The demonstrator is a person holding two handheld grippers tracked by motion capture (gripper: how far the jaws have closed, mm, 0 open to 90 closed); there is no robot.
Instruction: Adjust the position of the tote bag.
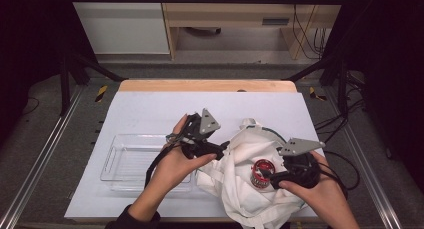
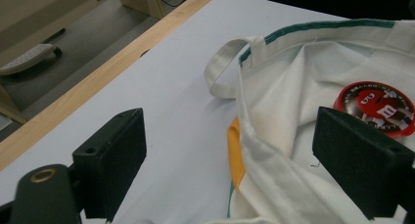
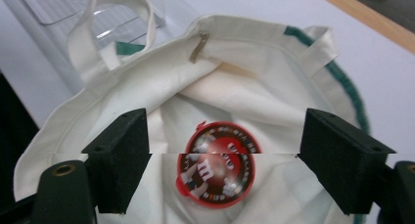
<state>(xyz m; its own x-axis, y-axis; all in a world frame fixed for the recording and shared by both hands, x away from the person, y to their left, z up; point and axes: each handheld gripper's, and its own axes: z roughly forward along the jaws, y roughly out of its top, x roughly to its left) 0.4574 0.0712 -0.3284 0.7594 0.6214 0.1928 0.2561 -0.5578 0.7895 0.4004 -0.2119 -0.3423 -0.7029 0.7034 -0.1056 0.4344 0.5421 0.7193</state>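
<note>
1. Two grippers on one job, high view: my left gripper (image 1: 225, 148) sits at the left rim of the white tote bag (image 1: 240, 189), near the front edge of the tabletop (image 1: 150, 104), right of centre. My right gripper (image 1: 267, 179) reaches into the bag mouth toward the red candy tin (image 1: 262, 173). The clear plastic bin (image 1: 125, 161) waits just left of the bag, front-left, likely where the tin goes.
2. Left gripper view: my jaws stand wide apart, holding nothing. Bag rim with its green trim (image 2: 333, 26) and a loop handle (image 2: 220, 72) lie ahead; the tin (image 2: 377, 106) shows beyond my right-hand jaw. I judge I'm placed here to pin or spread the opening so the cloth doesn't fold over the tin.
3. Right gripper view: jaws spread too, straddling the tin (image 3: 220, 163) without touching it. The tin lies flat, lid up, on the bag's inner cloth, so a side pinch is the way in. Bin corner (image 3: 73, 9) shows beyond the handle (image 3: 112, 28).
</note>
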